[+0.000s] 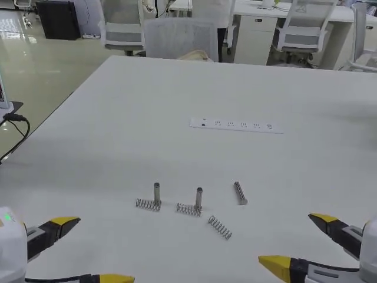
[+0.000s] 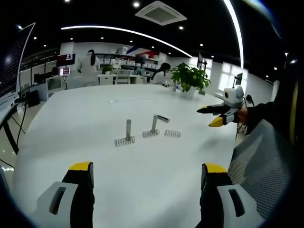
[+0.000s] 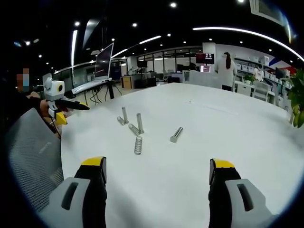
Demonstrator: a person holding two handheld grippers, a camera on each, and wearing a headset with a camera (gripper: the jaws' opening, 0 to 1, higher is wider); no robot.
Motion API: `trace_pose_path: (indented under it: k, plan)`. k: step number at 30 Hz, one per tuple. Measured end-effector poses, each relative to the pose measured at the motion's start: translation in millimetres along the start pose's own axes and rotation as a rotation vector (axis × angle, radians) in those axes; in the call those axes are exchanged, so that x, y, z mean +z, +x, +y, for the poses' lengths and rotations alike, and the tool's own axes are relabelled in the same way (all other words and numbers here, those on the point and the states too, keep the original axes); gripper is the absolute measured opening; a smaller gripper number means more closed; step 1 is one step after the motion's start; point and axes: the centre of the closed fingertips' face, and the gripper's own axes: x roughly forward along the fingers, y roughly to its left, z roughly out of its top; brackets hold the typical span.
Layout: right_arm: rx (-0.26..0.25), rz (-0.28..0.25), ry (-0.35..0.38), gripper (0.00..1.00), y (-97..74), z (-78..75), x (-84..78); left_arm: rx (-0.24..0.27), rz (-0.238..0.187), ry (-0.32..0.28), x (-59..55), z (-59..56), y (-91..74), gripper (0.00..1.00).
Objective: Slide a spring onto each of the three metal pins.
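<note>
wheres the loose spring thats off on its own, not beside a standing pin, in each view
Head view: the loose spring lies low centre, right of and nearer than the two upright pins.
Left gripper view: loose spring near centre, rightmost of the three springs.
Right gripper view: loose spring left of centre, the spring nearest the camera.
Shared landmark: the pin lying on its side, close by the spring in all three.

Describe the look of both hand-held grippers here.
The left hand-held gripper and right hand-held gripper match: white bodies and dark tapered jaws with yellow tips. The left body carries a small green light. In the gripper views the jaws look grey, slotted and yellow-capped.
</note>
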Motion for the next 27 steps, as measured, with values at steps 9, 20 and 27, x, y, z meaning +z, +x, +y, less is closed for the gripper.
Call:
trace_pose_path:
  k: [9,20,27]
  plan:
    - [-0.011,0.007,0.0,0.88,-2.1,-4.2,-0.2,0.004,-0.012,-0.005,0.9,1.5,0.3,0.91]
    - [-0.015,0.017,-0.019,0.87,-0.8,-12.0,6.6,0.003,-0.018,-0.004,2.9,0.9,-0.1,0.91]
    - [-0.01,0.014,-0.039,0.86,6.1,-17.1,19.1,0.007,-0.018,-0.004,3.1,1.4,-0.9,0.91]
